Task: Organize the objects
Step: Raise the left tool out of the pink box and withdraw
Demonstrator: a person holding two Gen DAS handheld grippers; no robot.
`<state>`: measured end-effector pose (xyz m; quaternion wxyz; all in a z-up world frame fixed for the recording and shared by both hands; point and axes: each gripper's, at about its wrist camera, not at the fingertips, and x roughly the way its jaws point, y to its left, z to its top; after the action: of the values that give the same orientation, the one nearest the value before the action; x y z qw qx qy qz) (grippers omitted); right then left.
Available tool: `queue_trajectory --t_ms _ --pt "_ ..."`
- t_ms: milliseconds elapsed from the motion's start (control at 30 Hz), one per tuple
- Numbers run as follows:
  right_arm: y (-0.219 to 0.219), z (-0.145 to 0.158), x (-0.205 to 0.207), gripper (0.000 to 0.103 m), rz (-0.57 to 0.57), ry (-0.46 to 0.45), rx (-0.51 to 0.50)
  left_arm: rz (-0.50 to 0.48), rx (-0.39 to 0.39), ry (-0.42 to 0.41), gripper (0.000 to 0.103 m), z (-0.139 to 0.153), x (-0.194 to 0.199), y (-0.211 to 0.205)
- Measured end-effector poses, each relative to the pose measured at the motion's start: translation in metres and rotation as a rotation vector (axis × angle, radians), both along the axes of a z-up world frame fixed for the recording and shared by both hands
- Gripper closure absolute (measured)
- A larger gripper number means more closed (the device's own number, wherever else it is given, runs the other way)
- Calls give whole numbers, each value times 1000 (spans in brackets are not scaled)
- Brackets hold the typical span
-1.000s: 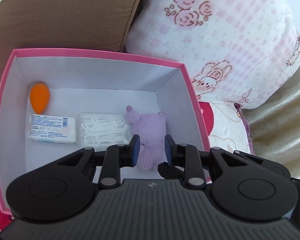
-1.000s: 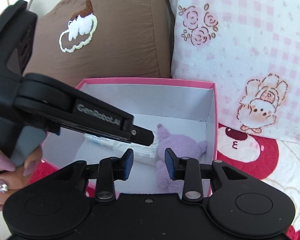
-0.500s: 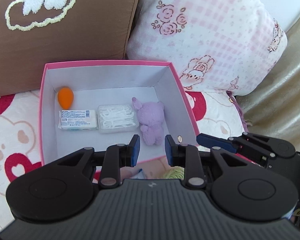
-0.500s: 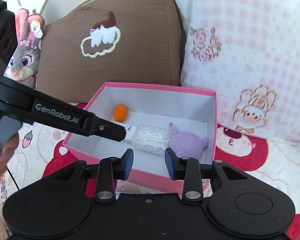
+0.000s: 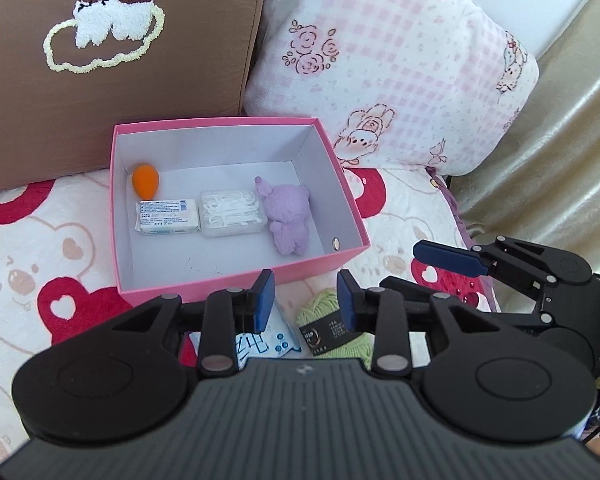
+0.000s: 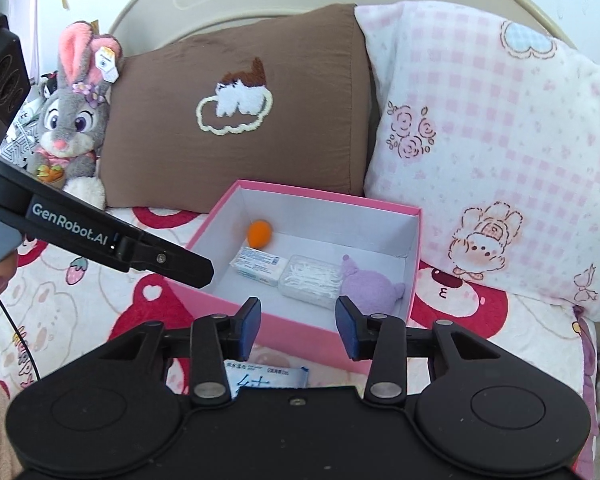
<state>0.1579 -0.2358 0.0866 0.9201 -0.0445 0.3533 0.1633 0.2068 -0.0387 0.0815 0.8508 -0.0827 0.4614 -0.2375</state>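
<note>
Your left claw [image 5: 305, 296] is hanging with its blue pads parted and nothing between them, its jaws having just been opening. Your right claw [image 6: 298, 326] is likewise standing apart and empty, having just been widening too. Seen from the right wrist, the left claw's arm is reading "GenRobot.AI". Just below the pads, a blue-and-white packet [image 5: 266, 342] with printed characters and a green yarn skein [image 5: 334, 330] with a black label are lying on the bed [image 5: 32, 264]. Beyond them the pink box [image 5: 236, 276] is holding an orange sponge [image 5: 145, 181], a printed white pack [image 5: 167, 217], a clear case of white picks [image 5: 231, 213] and a purple plush [image 5: 288, 218].
</note>
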Motion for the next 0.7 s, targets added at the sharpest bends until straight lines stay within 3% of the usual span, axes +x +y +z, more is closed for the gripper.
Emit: queue_trajectory --t_ms 200,333,467,700 --pt "5 12 -18 53 3 -16 -16 -17 3 -14 64 14 -20 7" --pt "8 19 -31 42 6 -27 -17 -28 5 -17 62 19 -33 13" --pt "11 21 -43 32 4 -40 -32 -31 5 -13 53 18 -45 22" --pt "14 16 -63 26 22 -37 -32 -33 0 11 47 9 -65 35"
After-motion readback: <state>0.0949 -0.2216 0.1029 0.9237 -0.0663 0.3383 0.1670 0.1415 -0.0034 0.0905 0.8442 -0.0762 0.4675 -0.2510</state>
